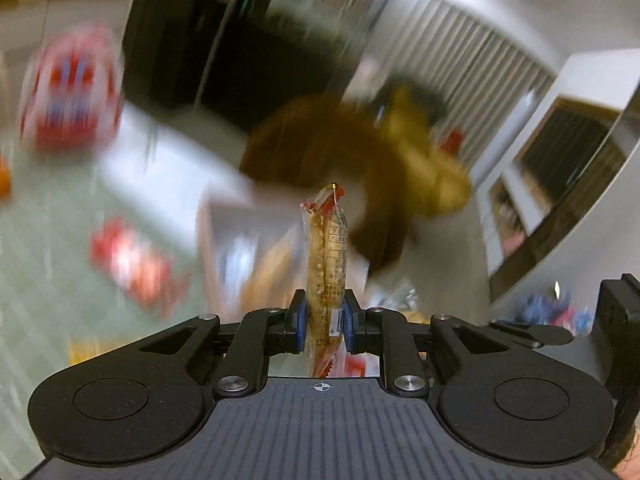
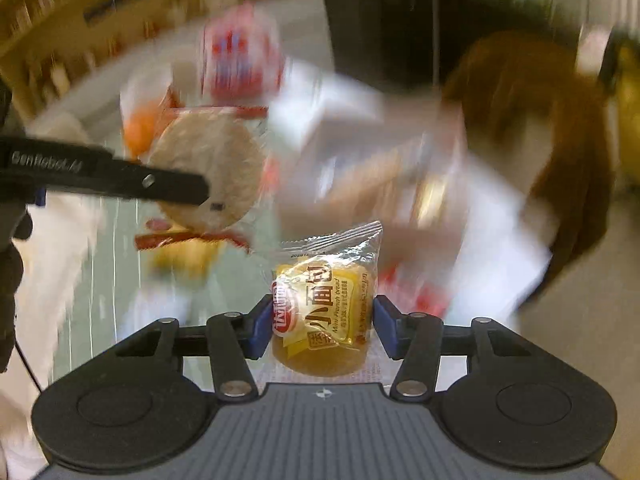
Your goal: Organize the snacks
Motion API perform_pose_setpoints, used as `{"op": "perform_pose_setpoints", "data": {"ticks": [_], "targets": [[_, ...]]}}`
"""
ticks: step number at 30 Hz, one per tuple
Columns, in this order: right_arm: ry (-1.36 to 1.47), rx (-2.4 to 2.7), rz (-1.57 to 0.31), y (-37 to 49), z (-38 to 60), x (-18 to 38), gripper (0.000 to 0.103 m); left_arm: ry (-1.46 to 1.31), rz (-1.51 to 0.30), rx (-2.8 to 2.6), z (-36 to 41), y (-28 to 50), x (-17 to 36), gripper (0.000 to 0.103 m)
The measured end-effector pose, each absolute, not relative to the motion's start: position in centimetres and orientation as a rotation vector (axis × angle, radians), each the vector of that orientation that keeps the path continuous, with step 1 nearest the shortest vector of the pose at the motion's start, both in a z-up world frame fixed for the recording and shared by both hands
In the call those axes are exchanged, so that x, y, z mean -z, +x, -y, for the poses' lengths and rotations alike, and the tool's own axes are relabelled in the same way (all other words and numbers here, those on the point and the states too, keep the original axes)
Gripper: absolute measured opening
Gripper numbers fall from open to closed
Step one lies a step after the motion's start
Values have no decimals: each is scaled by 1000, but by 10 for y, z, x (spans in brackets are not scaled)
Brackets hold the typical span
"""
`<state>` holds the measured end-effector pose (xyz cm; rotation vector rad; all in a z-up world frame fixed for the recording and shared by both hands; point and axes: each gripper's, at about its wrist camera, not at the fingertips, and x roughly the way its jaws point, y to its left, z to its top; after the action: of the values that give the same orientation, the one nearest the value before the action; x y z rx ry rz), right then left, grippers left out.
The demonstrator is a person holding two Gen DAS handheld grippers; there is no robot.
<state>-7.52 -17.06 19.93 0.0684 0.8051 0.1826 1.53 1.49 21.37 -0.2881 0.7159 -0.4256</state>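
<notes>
My left gripper [image 1: 324, 320] is shut on a rice cracker packet [image 1: 328, 264], held edge-on and upright between the blue pads. The same round cracker packet [image 2: 208, 168] shows in the right wrist view, held by the left gripper's black finger [image 2: 120, 178]. My right gripper [image 2: 320, 326] is shut on a small French bread packet [image 2: 326, 312], yellow in clear wrap. Both are held in the air above a white box [image 2: 332, 120] with blurred snacks.
The background is motion-blurred. A red, white and blue snack pack [image 1: 72, 88] lies at the left, another red pack [image 1: 132, 264] on the pale green surface. A brown stuffed toy [image 1: 352, 160] sits behind the white box [image 1: 168, 160]. A wooden shelf [image 2: 80, 20] is at upper left.
</notes>
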Motion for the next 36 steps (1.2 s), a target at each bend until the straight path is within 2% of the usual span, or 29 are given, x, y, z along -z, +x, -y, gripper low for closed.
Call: {"op": "perform_pose_setpoints", "data": {"ticks": [3,6,9,14,18,22,28,30,32,36], "targets": [[63,-139,-679,-39,189,-256,52,-265,-619,432,-17,44,-256,22],[65,-95,-646,-1,200,-279,52,-320,-632,429,-20,77,-256,22],[114,-85,-686,29,207,-273,52,-451,-714,448,-23,107,-220,22],[126,-80,-771,58,206,-233,52,-609,-827,479,-21,145,-148,22],[112,-63,-830,77,203,-205,52,-594,-986,479,-10,171,-88,23],[111,-42,-864,86,202,-185,52,-623,-964,363,-27,159,-62,23],[149,-35,-902,118,198,-154,52,-689,-907,288,-61,111,-58,24],[196,-62,-905,137,196,-151,56,-692,-918,257,-70,99,-55,24],[235,-52,-914,151,195,-149,65,-693,-928,206,-85,90,-54,24],[253,-58,-905,145,194,-150,72,-701,-923,61,-118,75,-46,24]]}}
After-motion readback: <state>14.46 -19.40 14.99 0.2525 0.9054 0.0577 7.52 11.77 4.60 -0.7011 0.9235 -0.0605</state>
